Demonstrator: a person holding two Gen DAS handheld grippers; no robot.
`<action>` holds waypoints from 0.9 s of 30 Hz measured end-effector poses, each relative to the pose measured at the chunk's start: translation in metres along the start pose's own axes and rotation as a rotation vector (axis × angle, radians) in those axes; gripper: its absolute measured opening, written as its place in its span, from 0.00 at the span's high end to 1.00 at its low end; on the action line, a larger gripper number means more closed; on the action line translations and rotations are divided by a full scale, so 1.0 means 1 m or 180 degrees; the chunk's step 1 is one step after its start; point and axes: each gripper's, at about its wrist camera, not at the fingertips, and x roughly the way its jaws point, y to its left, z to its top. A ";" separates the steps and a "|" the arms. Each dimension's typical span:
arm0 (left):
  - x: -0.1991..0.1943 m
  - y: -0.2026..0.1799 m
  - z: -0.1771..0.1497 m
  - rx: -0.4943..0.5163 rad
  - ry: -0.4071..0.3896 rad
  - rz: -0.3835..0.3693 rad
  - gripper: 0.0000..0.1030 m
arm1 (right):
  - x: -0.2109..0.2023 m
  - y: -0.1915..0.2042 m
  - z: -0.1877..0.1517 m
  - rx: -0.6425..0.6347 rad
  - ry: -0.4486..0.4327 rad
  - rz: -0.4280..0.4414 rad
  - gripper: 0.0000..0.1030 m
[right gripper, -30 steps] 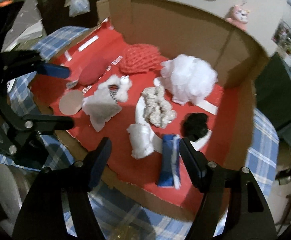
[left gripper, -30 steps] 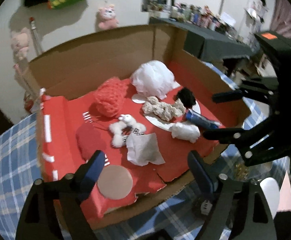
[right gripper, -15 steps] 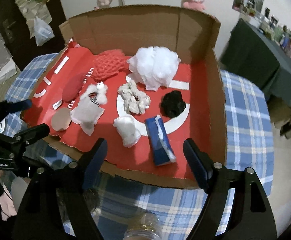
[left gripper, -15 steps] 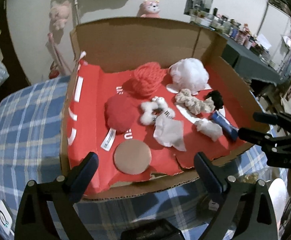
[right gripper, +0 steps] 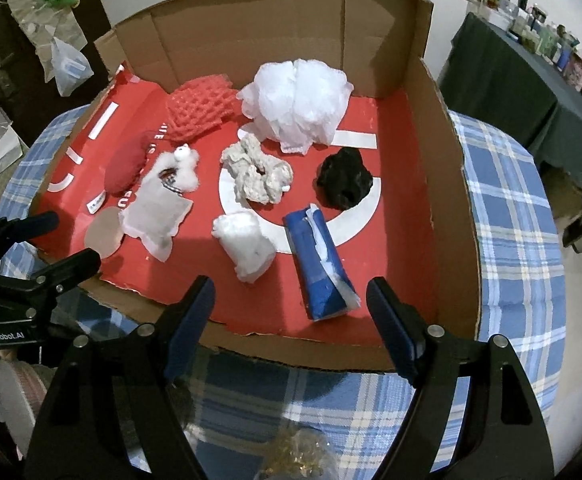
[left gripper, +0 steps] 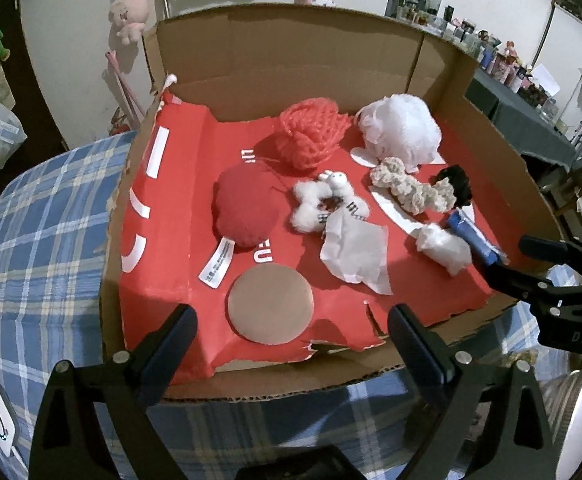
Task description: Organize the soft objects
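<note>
progress: not begun, soft things lie scattered in box (right gripper: 443,128) (none held) | left gripper (left gripper: 291,336) jaws open, empty | right gripper (right gripper: 291,312) jaws open, empty, lower frame

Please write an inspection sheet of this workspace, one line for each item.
Surface: blue checked tablecloth under an open cardboard box with a red floor.
Job's things: in the box, white puff, red net ball, red cushion, beige scrunchie, black scrunchie, blue packet, cotton wad, small plush, white cloth.
Clutter: brown disc.
Grippers: left tool and right tool open, empty, at the box's near edge.
Cables: nothing seen.
Surroundings: plush toys on the wall, dark side table.
</note>
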 end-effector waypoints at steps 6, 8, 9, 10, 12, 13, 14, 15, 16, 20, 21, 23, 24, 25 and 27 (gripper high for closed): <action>0.002 0.003 0.001 -0.0059 0.0012 0.0010 0.05 | 0.002 -0.004 -0.001 0.0049 -0.0009 -0.0015 0.25; 0.003 0.003 0.001 -0.0055 0.0001 0.0018 0.05 | 0.001 -0.005 -0.001 0.0076 -0.0008 0.0017 0.25; 0.003 0.003 0.001 -0.0051 -0.0009 0.0022 0.05 | 0.001 -0.006 -0.001 0.0086 -0.0004 0.0021 0.25; 0.003 0.003 0.002 -0.0051 -0.0013 0.0022 0.05 | 0.001 -0.007 -0.001 0.0093 -0.0006 0.0015 0.25; 0.003 0.004 0.002 -0.0062 -0.0016 0.0003 0.05 | 0.001 -0.007 -0.001 0.0102 -0.0018 0.0016 0.25; 0.003 0.004 0.002 -0.0068 -0.0015 0.0001 0.05 | 0.000 -0.008 -0.001 0.0108 -0.0021 0.0012 0.25; 0.003 0.005 0.002 -0.0075 -0.0016 0.0003 0.05 | 0.000 -0.007 -0.001 0.0109 -0.0026 0.0013 0.25; 0.003 0.005 0.002 -0.0081 -0.0018 0.0001 0.05 | 0.000 -0.007 -0.001 0.0107 -0.0029 0.0012 0.25; 0.003 0.006 0.002 -0.0087 -0.0017 -0.0007 0.05 | 0.000 -0.007 -0.001 0.0105 -0.0033 0.0007 0.25; 0.003 0.005 0.001 -0.0085 -0.0024 0.0011 0.05 | 0.000 -0.007 -0.001 0.0100 -0.0044 -0.0002 0.25; 0.002 0.005 0.001 -0.0076 -0.0030 0.0016 0.05 | -0.001 -0.007 -0.001 0.0098 -0.0047 -0.0004 0.25; 0.002 0.005 0.001 -0.0069 -0.0035 0.0022 0.05 | 0.000 -0.007 -0.001 0.0098 -0.0045 -0.0003 0.25; 0.002 0.005 0.001 -0.0068 -0.0036 0.0028 0.05 | 0.000 -0.007 -0.001 0.0099 -0.0047 -0.0003 0.25; 0.003 0.005 0.001 -0.0069 -0.0034 0.0031 0.05 | 0.000 -0.007 -0.001 0.0100 -0.0048 -0.0002 0.25; 0.002 0.005 0.001 -0.0072 -0.0035 0.0038 0.05 | -0.001 -0.007 -0.001 0.0099 -0.0050 -0.0006 0.25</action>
